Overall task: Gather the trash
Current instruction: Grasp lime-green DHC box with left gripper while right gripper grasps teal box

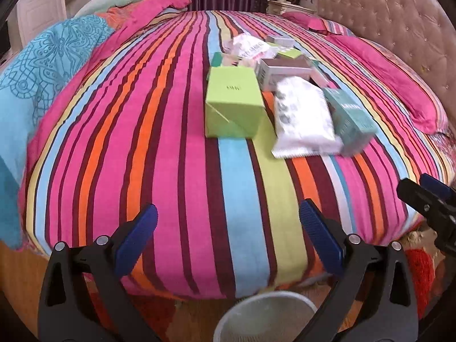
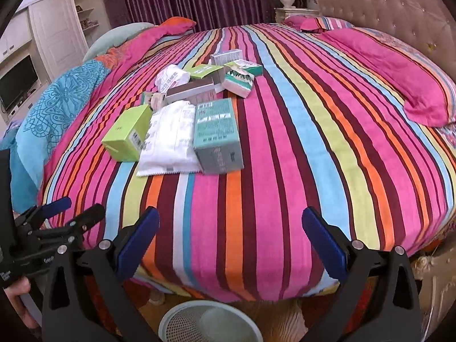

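Green box (image 1: 233,105) and white packet (image 1: 303,119) lie on the bed (image 1: 171,171) well ahead of both grippers' wide-open, empty jaws.

Striped bed (image 2: 285,148) carrying a heap of trash.
On its cover lie a lime-green box (image 2: 126,136), a white packet (image 2: 169,142) touching it, a teal box (image 2: 218,135) just beside that, and further small cartons (image 2: 238,81) (perhaps medicine boxes, print blurred); pink pillows (image 2: 410,85) rest near the headboard.

Striped bedspread (image 2: 285,142), pink pillow (image 2: 399,79), tufted headboard (image 2: 384,5).
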The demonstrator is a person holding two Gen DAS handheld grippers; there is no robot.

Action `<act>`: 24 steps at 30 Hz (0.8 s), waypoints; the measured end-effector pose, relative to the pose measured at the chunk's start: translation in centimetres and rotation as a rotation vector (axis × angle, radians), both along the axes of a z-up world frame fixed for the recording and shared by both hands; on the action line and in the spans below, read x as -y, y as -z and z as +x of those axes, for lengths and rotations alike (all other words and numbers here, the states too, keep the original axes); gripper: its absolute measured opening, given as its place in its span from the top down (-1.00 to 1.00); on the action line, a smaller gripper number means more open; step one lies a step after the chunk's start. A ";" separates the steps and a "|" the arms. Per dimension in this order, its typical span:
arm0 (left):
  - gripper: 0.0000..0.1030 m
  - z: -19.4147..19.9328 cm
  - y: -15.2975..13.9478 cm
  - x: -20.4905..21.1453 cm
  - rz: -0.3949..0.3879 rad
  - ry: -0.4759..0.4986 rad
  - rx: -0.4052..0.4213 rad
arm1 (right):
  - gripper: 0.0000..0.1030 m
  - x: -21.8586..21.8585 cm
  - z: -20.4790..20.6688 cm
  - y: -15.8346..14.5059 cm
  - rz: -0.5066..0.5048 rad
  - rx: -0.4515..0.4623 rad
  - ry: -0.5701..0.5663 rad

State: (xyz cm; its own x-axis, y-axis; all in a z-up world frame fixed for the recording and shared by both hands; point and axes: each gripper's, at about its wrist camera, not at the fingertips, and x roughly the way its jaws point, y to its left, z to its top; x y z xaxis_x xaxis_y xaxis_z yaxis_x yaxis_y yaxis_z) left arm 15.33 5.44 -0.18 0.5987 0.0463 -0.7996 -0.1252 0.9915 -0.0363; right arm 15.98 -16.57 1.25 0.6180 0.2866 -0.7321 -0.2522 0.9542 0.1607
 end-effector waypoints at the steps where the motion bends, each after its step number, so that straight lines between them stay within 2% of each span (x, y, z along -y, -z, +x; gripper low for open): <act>1: -0.87 0.6 0.0 -0.2 -0.001 -0.005 0.000 | -0.86 -0.1 0.4 0.0 0.000 0.001 -0.003; 12: -0.87 7.0 -0.9 -1.7 -0.034 -0.022 0.027 | -0.86 -1.7 5.0 -0.1 -0.011 0.009 -0.047; 21: -0.87 11.0 0.5 -1.8 -0.041 -0.010 -0.016 | -0.85 -2.5 7.7 0.8 -0.059 0.009 -0.055; 24: -0.87 12.2 1.0 -1.6 -0.020 -0.004 -0.028 | -0.85 -2.5 8.7 1.0 -0.063 0.001 -0.052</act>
